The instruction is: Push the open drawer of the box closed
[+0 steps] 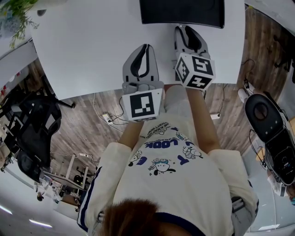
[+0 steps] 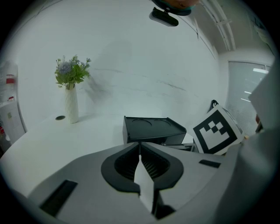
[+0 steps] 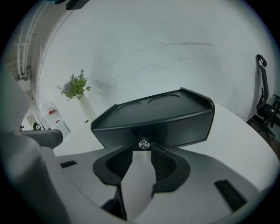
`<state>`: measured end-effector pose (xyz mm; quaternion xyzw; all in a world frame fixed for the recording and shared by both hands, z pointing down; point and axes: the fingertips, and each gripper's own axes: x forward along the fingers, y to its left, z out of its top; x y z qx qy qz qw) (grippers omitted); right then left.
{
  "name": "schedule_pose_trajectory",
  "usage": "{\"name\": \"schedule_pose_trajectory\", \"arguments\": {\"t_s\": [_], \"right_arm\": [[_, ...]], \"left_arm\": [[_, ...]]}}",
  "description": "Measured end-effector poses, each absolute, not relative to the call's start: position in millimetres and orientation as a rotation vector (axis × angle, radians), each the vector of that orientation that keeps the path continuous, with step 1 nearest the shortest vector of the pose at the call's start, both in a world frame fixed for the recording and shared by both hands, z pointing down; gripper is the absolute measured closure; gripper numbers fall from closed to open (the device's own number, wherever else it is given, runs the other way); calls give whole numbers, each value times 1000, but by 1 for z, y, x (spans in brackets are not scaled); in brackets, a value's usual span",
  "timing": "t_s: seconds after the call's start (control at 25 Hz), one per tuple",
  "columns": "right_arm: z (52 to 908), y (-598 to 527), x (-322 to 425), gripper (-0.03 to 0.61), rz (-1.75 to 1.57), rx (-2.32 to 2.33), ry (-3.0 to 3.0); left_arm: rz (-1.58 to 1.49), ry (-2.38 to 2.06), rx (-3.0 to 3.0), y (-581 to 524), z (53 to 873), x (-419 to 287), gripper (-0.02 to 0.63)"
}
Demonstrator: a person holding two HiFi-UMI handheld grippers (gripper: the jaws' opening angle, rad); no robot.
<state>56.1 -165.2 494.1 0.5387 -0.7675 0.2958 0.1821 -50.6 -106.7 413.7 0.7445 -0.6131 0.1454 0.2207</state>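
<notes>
A black box (image 1: 182, 11) stands at the far edge of the white table (image 1: 87, 41). Seen in the right gripper view, its drawer front (image 3: 175, 129) carries a small clear knob (image 3: 143, 143). The front looks about level with the box's face. My right gripper (image 3: 142, 148) is open, its fingertips on either side of the knob and right up against the front. In the head view the right gripper (image 1: 184, 28) reaches the box. My left gripper (image 1: 145, 48) hovers shut over bare table, left of the box (image 2: 153, 129) and short of it, with nothing held (image 2: 140, 146).
A white vase of flowers (image 2: 71, 103) stands on the far left of the table, also in the right gripper view (image 3: 85, 105). The table's near edge curves just under my hands. On the wooden floor below are a black office chair (image 1: 32, 133) at left and another (image 1: 269, 124) at right.
</notes>
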Motion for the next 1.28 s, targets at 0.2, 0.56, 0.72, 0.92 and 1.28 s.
{"name": "schedule_pose_trajectory", "arguments": {"t_s": [0.2,0.56,0.72,0.92,1.28], "right_arm": [[473,-154,54,424,768,1533,-2199],[369,-132,46,523,384,1618,-2376],[331,-124,45,525,310,1648,-2438],[294,-130,44,525,198,1690,-2516],[264,-117,40,526,129,1711,-2565]], "left_arm": [[367,-1719,2080,-110,399,-53,589],[263,-1773,2178,-115,349,-54,589],[217,-1802,2238,-114,321,-52,589],[158,-1858,2305,-122,293,-49,589],[81,-1919,2344,-105,254,-53,589]]}}
